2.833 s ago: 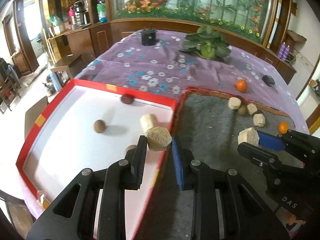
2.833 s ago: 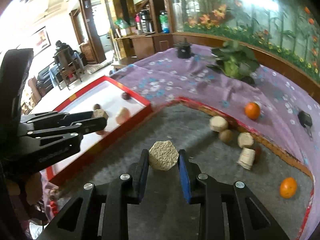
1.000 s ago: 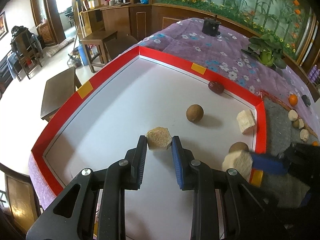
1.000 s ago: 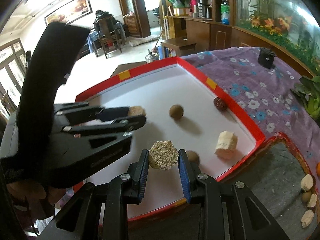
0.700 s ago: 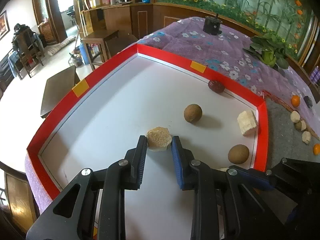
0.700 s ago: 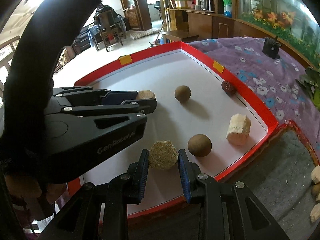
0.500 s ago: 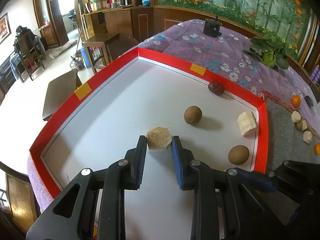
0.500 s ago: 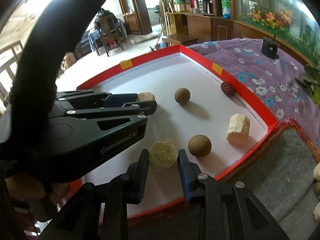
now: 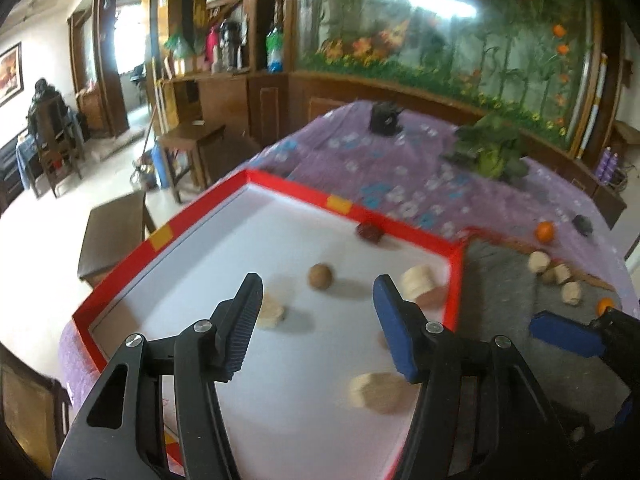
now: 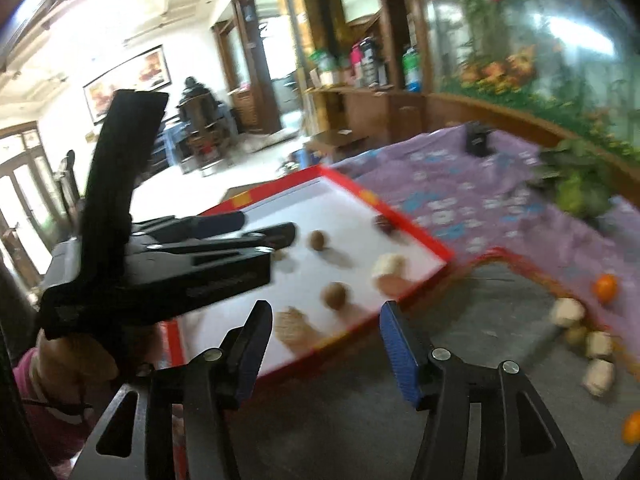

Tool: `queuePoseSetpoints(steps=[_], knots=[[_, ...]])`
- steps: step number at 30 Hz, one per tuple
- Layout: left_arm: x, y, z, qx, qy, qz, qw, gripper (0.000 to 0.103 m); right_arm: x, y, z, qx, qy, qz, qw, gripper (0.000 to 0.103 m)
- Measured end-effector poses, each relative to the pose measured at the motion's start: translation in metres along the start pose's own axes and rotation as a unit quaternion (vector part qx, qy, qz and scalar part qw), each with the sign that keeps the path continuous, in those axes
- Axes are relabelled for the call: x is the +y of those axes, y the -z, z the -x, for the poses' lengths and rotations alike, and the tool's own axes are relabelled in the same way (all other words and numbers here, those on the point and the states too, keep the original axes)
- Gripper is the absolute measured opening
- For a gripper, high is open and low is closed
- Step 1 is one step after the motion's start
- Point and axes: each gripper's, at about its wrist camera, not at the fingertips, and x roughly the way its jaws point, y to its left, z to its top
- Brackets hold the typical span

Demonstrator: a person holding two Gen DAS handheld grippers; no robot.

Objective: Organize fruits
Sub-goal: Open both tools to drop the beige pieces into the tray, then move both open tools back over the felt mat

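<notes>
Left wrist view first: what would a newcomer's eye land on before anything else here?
The red-rimmed white tray fills the middle, with pale hexagonal blocks and brown round fruits scattered on it. One pale block lies just below the open left tool, whose jaws have just been opening with nothing between them. To the right, on the grey mat, more pale pieces cluster near an orange on the purple flowered cloth.

A home living room: beyond the gripper, wooden cabinets, big aquarium, framed picture, flowered tablecloth.
</notes>
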Motion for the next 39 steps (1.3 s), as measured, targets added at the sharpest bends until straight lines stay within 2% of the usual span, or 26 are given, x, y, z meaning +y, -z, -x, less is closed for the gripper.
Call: queuePoseSetpoints(steps=[3,5,9,11,13,17,20,23,30,39], knots=[[-0.017,-0.003,0.011,-0.012,0.018,-0.015,0.9997,0.058,-0.015,0.008,0.034,-0.05,-0.001,-0.022,0.998,0.06],[-0.03,-0.003,0.016,-0.021,0.023,-0.025,0.9992,0.058,-0.026,0.017,0.061,-0.091,-0.003,-0.037,0.995,0.071],[-0.057,-0.001,0.023,-0.021,0.041,-0.044,0.998,0.058,-0.049,0.034,0.1,-0.124,0.008,-0.062,0.99,0.072],[-0.075,0.001,0.026,-0.024,0.049,-0.059,0.9968,0.058,-0.062,0.041,0.106,-0.098,-0.006,-0.085,0.992,0.074],[-0.089,0.002,0.026,-0.021,0.055,-0.071,0.9958,0.058,-0.071,0.048,0.107,-0.069,0.008,-0.096,0.993,0.074],[-0.122,0.007,0.02,0.001,0.085,-0.094,0.992,0.058,-0.081,0.071,0.121,-0.071,0.062,-0.09,0.991,0.074],[-0.147,0.012,0.009,0.033,0.113,-0.109,0.9871,0.058,-0.101,0.085,0.126,-0.056,0.072,-0.123,0.988,0.074],[-0.17,0.015,0.003,0.043,0.124,-0.126,0.9833,0.058,-0.12,0.09,0.13,-0.049,0.091,-0.148,0.984,0.075],[-0.215,0.016,-0.012,0.076,0.159,-0.149,0.9729,0.058,-0.146,0.095,0.137,-0.039,0.137,-0.146,0.979,0.075],[-0.274,0.013,-0.034,0.089,0.159,-0.18,0.9666,0.058,-0.166,0.111,0.143,-0.026,0.14,-0.166,0.976,0.075]])
